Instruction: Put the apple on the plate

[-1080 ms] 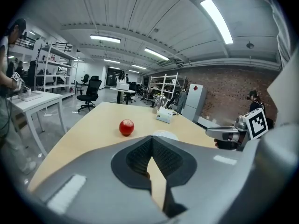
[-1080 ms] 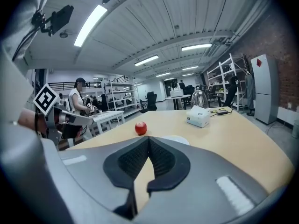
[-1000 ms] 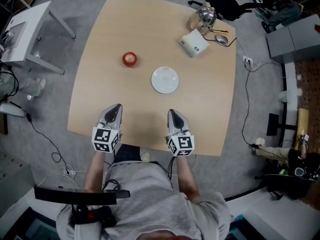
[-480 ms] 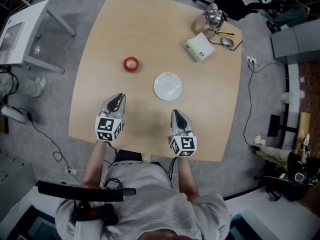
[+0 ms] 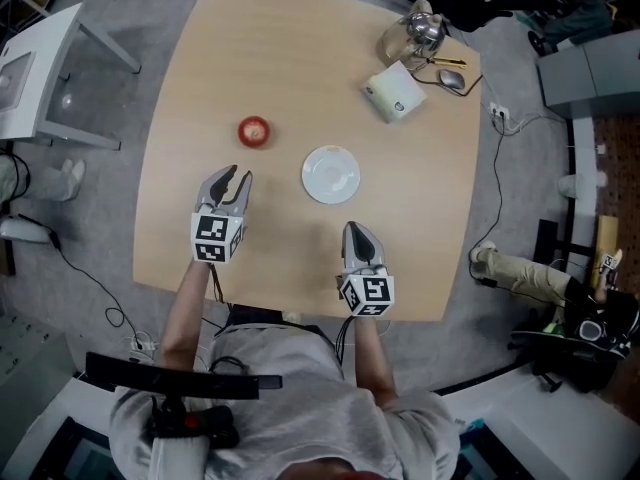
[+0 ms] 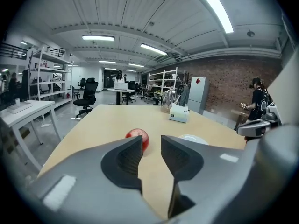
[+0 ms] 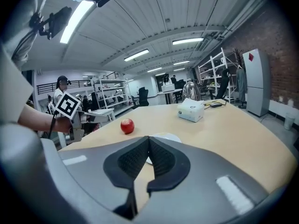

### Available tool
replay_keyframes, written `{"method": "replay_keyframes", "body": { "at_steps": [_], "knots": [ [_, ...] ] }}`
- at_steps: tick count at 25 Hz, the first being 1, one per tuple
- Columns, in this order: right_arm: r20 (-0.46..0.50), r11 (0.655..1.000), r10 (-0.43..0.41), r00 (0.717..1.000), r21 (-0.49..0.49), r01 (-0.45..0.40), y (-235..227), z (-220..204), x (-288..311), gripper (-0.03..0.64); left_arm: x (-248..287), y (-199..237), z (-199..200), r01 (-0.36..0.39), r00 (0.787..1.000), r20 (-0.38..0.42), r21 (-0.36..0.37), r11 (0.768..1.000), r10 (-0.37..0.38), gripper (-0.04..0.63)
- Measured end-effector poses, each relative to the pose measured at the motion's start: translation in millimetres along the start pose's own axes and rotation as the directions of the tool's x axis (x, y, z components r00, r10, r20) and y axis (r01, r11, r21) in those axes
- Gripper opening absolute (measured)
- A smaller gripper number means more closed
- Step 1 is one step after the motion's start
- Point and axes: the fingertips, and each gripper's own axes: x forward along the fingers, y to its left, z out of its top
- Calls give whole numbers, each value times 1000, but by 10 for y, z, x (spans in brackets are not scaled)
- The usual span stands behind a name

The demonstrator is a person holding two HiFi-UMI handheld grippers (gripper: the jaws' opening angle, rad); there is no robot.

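Note:
A red apple (image 5: 253,131) lies on the wooden table (image 5: 300,58), left of a small white plate (image 5: 331,174) that holds nothing. My left gripper (image 5: 238,174) hovers just short of the apple and points at it. Its jaws are opening, with nothing between them. In the left gripper view the apple (image 6: 138,138) shows beyond the gap of that gripper (image 6: 151,143), and the plate (image 6: 192,138) lies to the right. My right gripper (image 5: 352,228) stands shut and empty near the table's front edge, behind the plate. The right gripper view has its closed tips (image 7: 148,141) before the plate (image 7: 170,136) and the apple (image 7: 127,125).
A white tissue box (image 5: 393,92), a metal kettle (image 5: 412,33) and a computer mouse (image 5: 448,79) sit at the table's far right corner. A small white side table (image 5: 40,78) stands left of the table. Cables run over the floor on both sides.
My left gripper has moved forward across the table toward the apple, and its jaws have parted. The right gripper has hardly shifted.

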Motion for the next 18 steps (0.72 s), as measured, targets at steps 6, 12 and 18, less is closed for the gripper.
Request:
{"method": "replay_keyframes", "body": {
  "at_steps": [6, 12, 18],
  "knots": [
    [-9, 999, -39, 999, 27, 39, -97, -54, -114, 6, 234, 103, 44, -6, 1000, -9, 20, 1000, 6, 199],
    [-14, 996, -81, 997, 43, 82, -186, -64, -230, 6, 450, 153, -17, -3, 1000, -29, 53, 999, 5, 263],
    [-28, 990, -125, 992, 56, 127, -310, -141, -355, 6, 660, 197, -93, -22, 999, -39, 98, 995, 26, 312]
  ]
}}
